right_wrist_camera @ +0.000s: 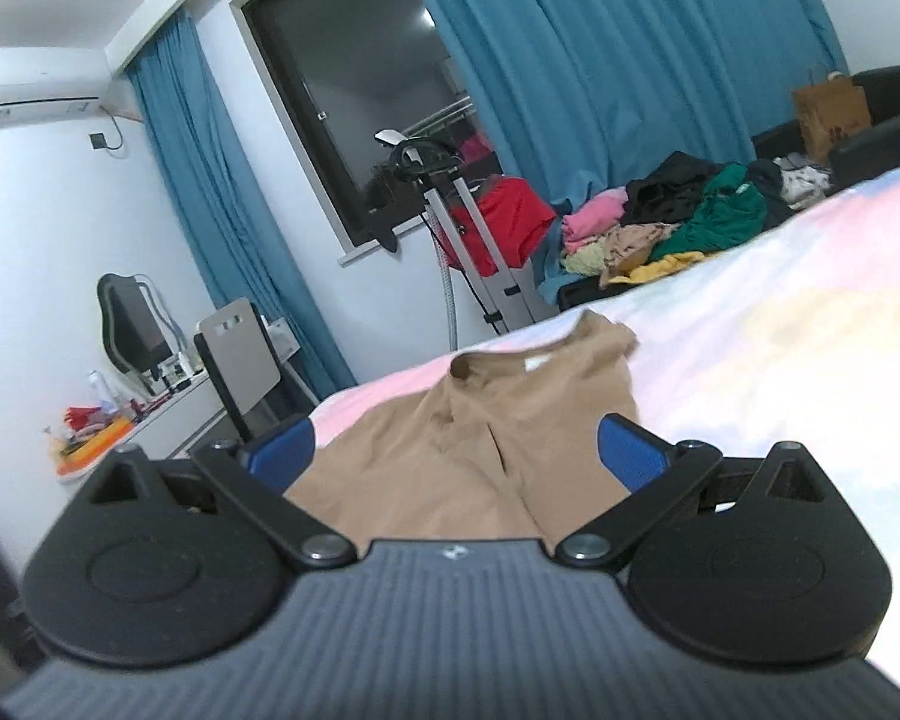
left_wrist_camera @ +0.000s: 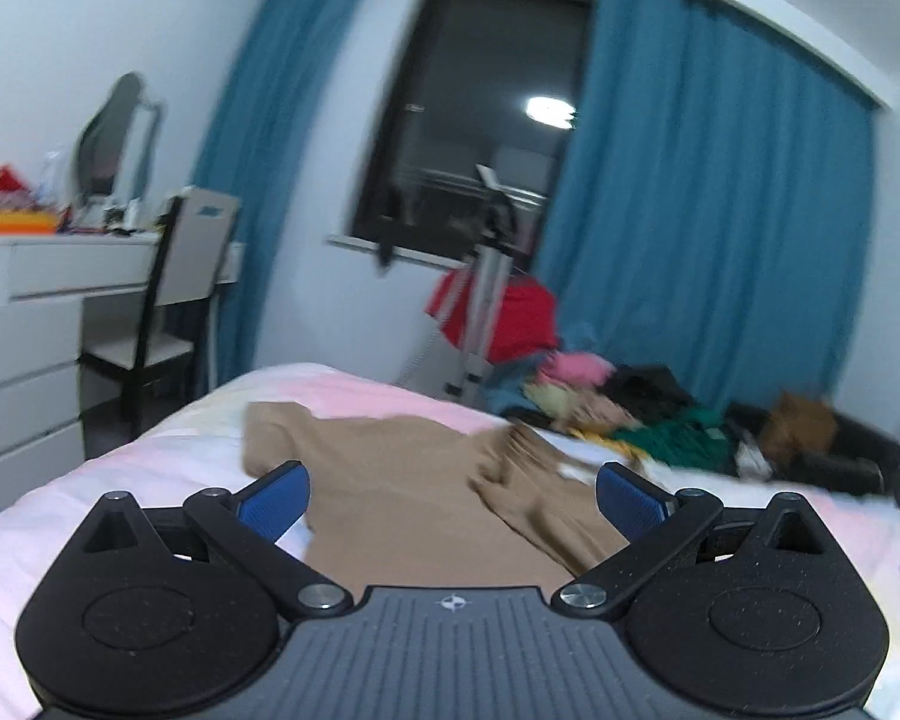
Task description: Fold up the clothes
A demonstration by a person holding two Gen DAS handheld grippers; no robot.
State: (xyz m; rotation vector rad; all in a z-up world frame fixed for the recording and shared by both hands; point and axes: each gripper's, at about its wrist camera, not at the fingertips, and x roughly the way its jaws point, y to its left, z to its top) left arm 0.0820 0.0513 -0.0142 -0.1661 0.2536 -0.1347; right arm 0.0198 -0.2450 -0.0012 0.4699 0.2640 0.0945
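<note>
Now, left wrist view: I see my left gripper [left_wrist_camera: 450, 501] with its blue pads spread wide and nothing between them, released.
Garment: the tan, soft knit top [left_wrist_camera: 402, 480] lies flat on the bed just ahead of and below the fingers, not touched by them.
Long axis: it runs away from me, slanting up-left to a far corner, with a bunched fold on its right half.
Surface: a pale pink and white striped bedsheet [left_wrist_camera: 120, 480], soft, so I judge the cloth will drag rather than slide.
Right wrist view: my right gripper [right_wrist_camera: 456, 456] also stands wide apart and empty, released.
Garment here: the same tan top has its round neckline [right_wrist_camera: 468, 367] at the far end, a centre crease running back toward me.
Nearer hand: I cannot tell from these views; both hover above the near edge.
Next move, my judgement: each hand drops onto a near side edge to start a fold.
Room: blue curtains [right_wrist_camera: 600, 60], a dark window [left_wrist_camera: 480, 120], a heap of mixed coloured clothes [right_wrist_camera: 678, 216] beyond the bed, a white dresser [left_wrist_camera: 24, 330] with a dark-framed chair [left_wrist_camera: 168, 300].
</note>
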